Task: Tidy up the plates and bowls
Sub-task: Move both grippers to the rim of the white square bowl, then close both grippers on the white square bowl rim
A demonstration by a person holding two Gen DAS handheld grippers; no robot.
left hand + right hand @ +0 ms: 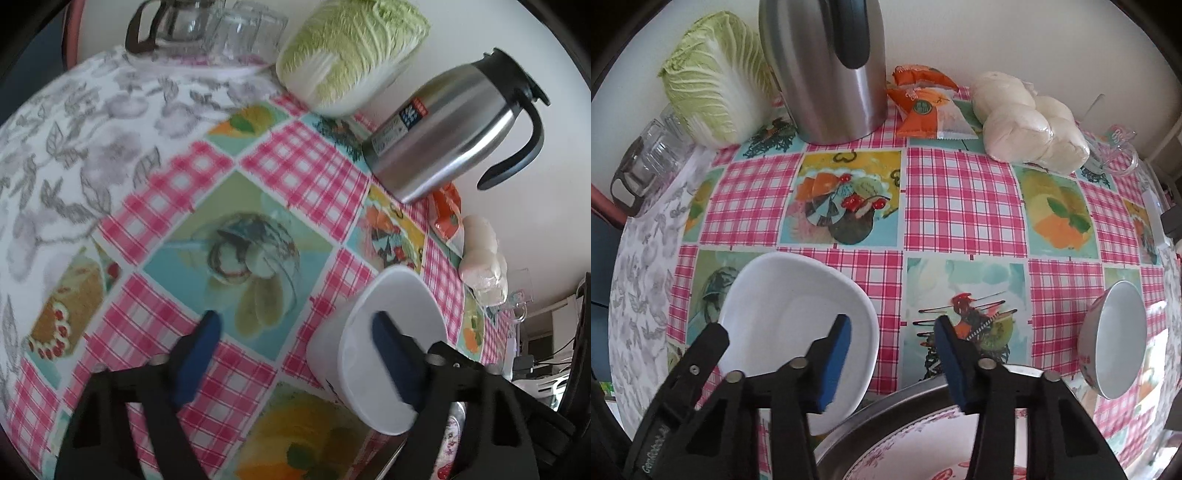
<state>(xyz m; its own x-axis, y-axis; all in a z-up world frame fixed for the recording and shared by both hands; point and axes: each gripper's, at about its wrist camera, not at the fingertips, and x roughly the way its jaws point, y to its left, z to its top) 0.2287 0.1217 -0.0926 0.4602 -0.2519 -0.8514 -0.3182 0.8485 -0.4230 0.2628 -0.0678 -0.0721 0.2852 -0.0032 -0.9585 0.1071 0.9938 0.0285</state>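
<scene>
White bowl (376, 350) sits on tablecloth (295, 162), beside floral plate (923, 450). Left gripper (295, 354) straddles bowl rim, one pad inside, not yet pinching. Right gripper (894, 362) hovers empty, jaws apart. Bowl likely rigid, glossy, breakable; pinch rim wall.

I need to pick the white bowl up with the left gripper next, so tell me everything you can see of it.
The white bowl is plain, glossy, ceramic-looking, with a softly squared rim and an empty, clean inside. It sits upright on the checked tablecloth, left of the metal tray, whose rim it appears to meet. The left gripper straddles the bowl's rim: one blue-padded finger is inside the bowl, the other outside over the cloth. Whether the pad presses the wall is unclear. In the right view, a blue finger overlaps it.
</scene>
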